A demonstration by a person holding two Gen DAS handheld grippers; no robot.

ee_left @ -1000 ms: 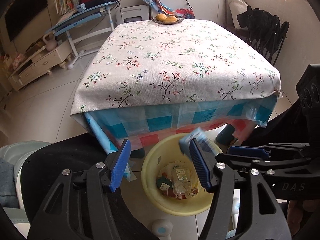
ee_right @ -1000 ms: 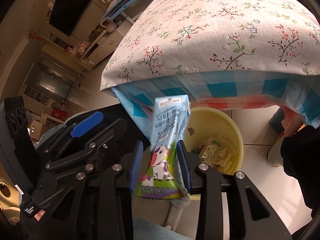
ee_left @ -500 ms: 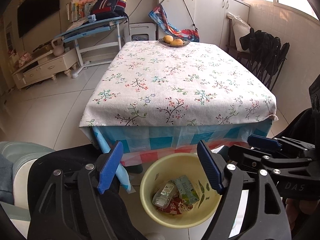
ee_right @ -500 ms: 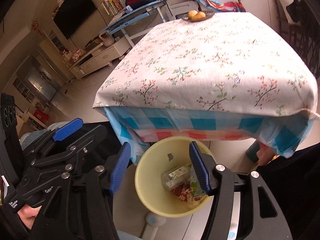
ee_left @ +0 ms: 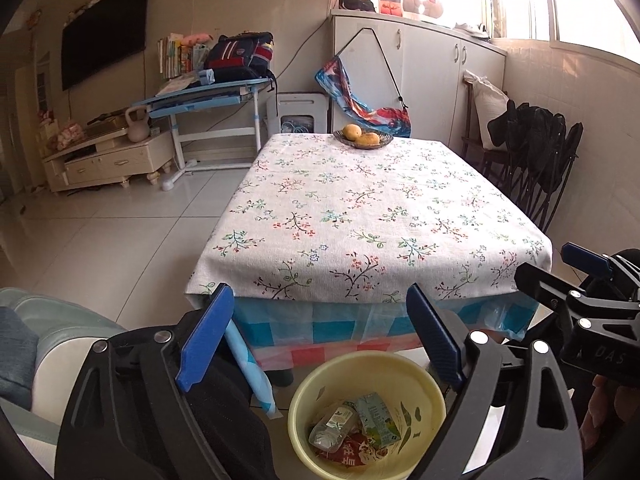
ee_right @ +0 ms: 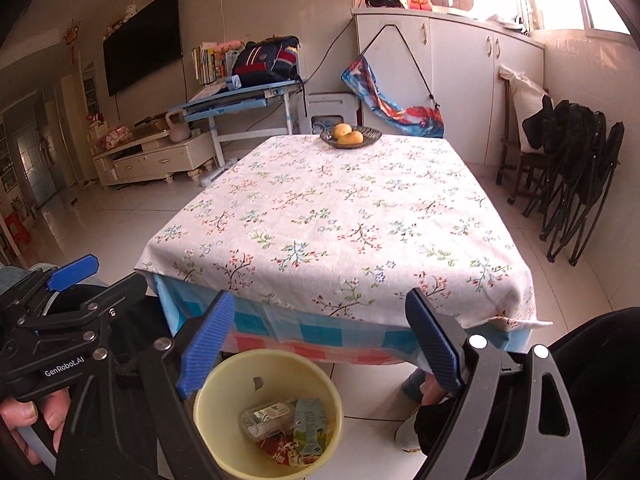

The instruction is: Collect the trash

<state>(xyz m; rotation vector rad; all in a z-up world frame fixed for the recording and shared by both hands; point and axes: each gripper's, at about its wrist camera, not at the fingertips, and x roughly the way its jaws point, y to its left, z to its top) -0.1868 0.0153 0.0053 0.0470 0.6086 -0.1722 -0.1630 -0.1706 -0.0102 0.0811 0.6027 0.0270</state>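
A yellow bin stands on the floor at the near edge of the table. Inside lie a crushed clear bottle, a green drink carton and a red wrapper. My left gripper hovers above the bin, its jaws opening with nothing between them. My right gripper is likewise above the bin, jaws opening and empty. Each gripper shows at the edge of the other's view.
The table wears a floral cloth, with a fruit plate at its far end. Folded black chairs lean at the right wall. A blue desk and a TV stand stand at the far left. A person's knees flank the bin.
The right gripper let go of the drink carton, which now lies in the bin. Both grippers opened wider, rose and tilted up, so more of the room shows.
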